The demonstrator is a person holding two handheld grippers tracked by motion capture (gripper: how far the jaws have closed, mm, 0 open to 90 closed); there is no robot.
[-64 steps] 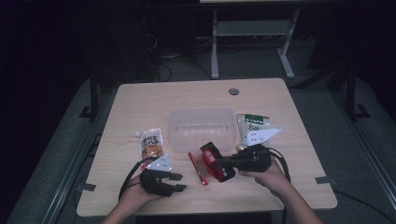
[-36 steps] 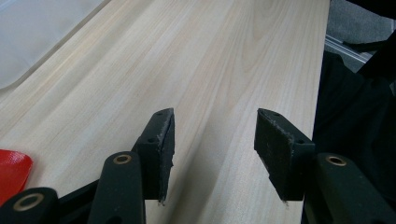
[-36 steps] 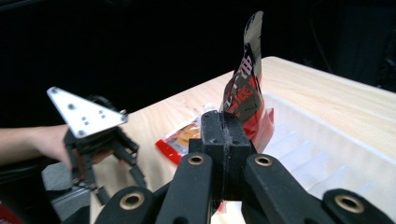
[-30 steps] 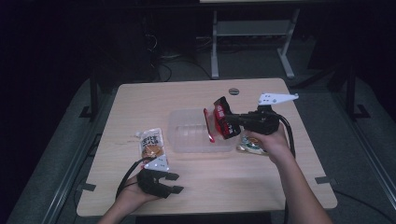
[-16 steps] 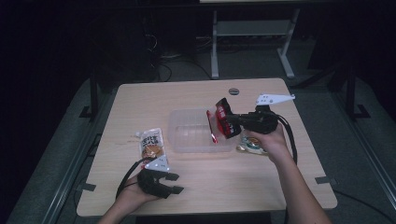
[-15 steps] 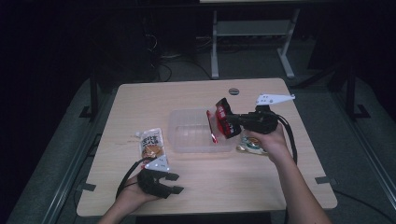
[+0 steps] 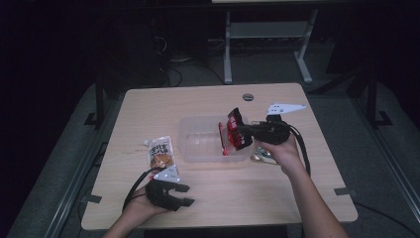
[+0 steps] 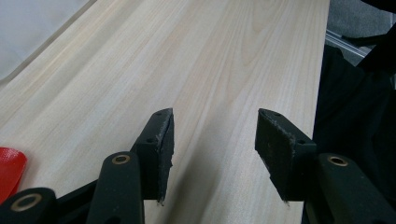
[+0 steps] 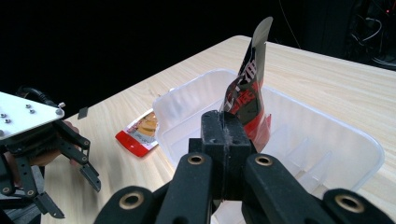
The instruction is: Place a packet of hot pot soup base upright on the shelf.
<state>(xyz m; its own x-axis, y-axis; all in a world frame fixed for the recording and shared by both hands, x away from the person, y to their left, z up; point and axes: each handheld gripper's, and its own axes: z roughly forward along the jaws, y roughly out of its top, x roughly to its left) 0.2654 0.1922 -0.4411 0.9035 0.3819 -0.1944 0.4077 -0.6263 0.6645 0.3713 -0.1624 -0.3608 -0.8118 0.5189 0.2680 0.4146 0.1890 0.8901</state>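
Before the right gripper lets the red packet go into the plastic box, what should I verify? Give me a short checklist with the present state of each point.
1. Right gripper shut firmly on the red packet: ok.
2. Packet over the clear plastic box, inside its rim: ok; it hangs over the right end in the high view.
3. Packet's lower edge touching the box floor: cannot tell.
4. Box interior free of other items: ok.
5. Left gripper away from the box, open, resting on the table: ok.
6. Snack packet beside the box, outside the drop path: ok.
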